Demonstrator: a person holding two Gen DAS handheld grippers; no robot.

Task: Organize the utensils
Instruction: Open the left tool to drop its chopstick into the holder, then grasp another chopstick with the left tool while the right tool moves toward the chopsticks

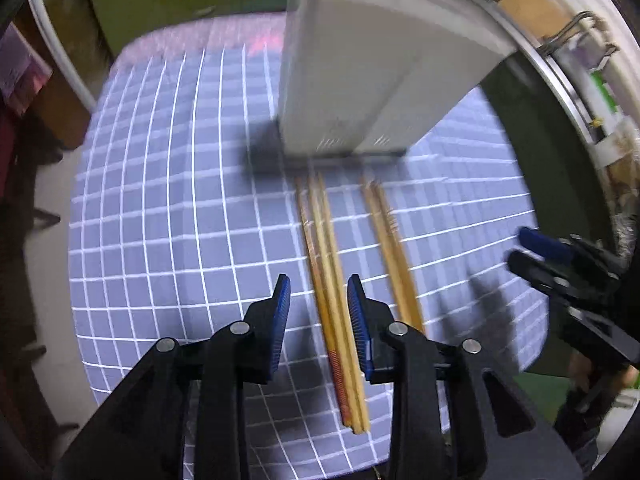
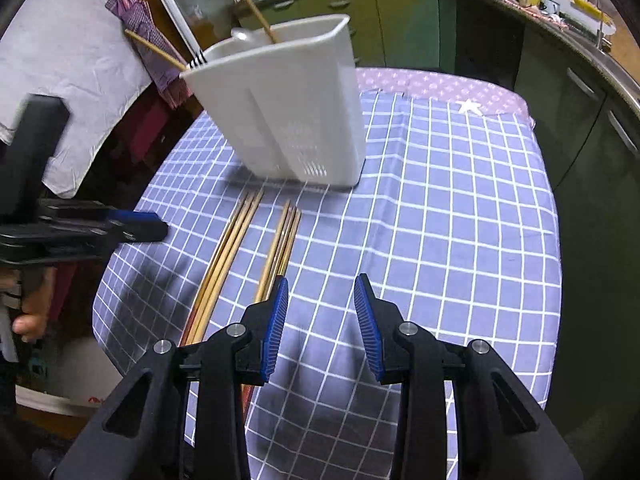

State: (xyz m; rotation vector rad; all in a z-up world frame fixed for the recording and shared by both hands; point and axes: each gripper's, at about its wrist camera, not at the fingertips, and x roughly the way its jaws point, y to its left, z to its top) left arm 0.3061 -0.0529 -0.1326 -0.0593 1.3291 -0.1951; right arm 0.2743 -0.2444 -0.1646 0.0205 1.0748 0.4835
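Observation:
Two bundles of wooden chopsticks lie side by side on the blue checked tablecloth [image 1: 168, 208]. In the left wrist view my left gripper [image 1: 319, 300] is open and straddles the left bundle [image 1: 326, 264], its pads clear of the sticks. The right bundle [image 1: 390, 248] lies just beyond its right finger. A white utensil holder [image 1: 360, 80] stands past the sticks' far ends. In the right wrist view my right gripper [image 2: 321, 300] is open over bare cloth, with the nearer bundle [image 2: 282, 240] beside its left finger. The holder [image 2: 288, 112] has a couple of sticks and a fork in it.
My right gripper [image 1: 540, 256] shows at the right edge of the left wrist view. My left gripper [image 2: 136, 224] and a hand [image 2: 32, 320] show at the left of the right wrist view. Green cabinets [image 2: 400, 12] and a counter ring the table; the cloth's edge [image 2: 548, 240] runs close on the right.

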